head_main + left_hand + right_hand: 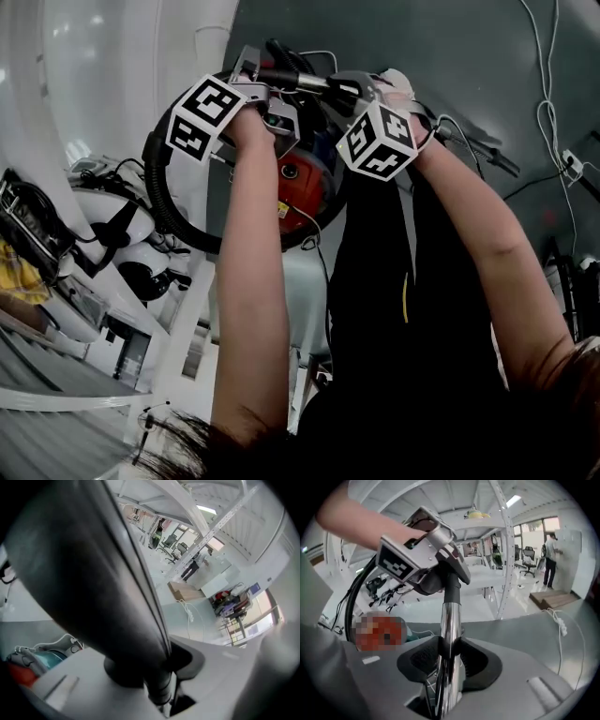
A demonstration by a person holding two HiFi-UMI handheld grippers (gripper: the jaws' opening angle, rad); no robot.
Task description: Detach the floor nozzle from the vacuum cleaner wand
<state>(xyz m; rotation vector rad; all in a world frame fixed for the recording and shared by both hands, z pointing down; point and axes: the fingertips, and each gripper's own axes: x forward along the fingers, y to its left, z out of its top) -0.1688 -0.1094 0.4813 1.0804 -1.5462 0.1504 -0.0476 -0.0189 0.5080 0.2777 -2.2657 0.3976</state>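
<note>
- Left tongs (154, 667) are clamping a dark tube (93, 573), perhaps the nozzle neck.
- Right tongs (449, 667) are gripping the chrome wand (450, 620), up in the air.
- The parts are seeming still joined; pulling apart is remaining.

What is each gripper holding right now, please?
Left gripper: closed on the black handle.
Right gripper: closed on the chrome wand.
</note>
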